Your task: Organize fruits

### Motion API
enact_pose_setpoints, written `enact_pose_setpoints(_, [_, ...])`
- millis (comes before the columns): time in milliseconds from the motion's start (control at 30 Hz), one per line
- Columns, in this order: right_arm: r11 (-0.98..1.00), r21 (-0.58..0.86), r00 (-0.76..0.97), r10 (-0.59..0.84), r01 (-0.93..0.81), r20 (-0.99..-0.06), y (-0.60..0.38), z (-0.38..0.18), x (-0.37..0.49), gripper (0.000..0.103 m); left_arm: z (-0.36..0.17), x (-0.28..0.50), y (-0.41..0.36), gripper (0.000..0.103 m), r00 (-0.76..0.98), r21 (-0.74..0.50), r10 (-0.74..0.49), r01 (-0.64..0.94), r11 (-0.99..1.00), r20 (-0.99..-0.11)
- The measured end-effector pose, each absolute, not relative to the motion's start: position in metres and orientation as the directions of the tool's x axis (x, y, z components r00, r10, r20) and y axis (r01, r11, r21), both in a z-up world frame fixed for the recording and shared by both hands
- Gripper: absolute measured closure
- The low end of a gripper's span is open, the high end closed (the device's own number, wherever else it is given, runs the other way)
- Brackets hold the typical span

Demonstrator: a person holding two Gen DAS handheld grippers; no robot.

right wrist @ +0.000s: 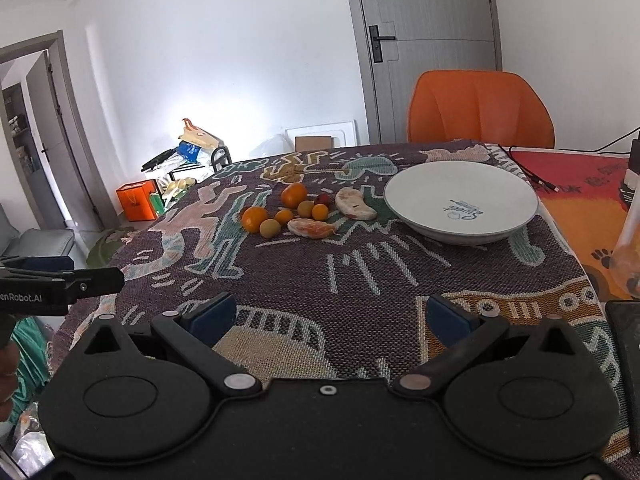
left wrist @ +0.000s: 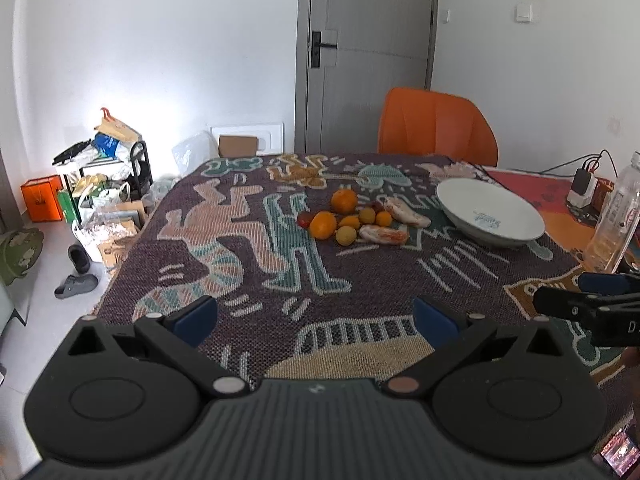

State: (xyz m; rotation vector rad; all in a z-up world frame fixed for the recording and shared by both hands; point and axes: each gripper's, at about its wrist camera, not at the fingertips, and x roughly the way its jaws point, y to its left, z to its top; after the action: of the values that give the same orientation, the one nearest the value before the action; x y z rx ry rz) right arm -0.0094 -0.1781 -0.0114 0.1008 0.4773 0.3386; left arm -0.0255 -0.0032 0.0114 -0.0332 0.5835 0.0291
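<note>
Left gripper: fingers spread wide, nothing between them, held above the patterned tablecloth. Right gripper: fingers likewise apart and empty. Fruit cluster lies well ahead of both, on the cloth; slightly right of centre from the left gripper, left of centre from the right. White bowl sits just right of the fruit, ahead and right of each gripper, empty. Orange chair stands beyond the table's far edge.
</note>
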Motion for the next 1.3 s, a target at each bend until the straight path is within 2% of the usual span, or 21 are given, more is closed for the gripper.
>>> enact_pose_setpoints(1300, [0.945,0.187,0.842,0.324,-0.268,-0.431,-0.182,-0.01,-0.017,0.0,0.013,-0.031,-0.01,0.0,0.834,-0.015,0.011,-0.022,1.0,-0.552])
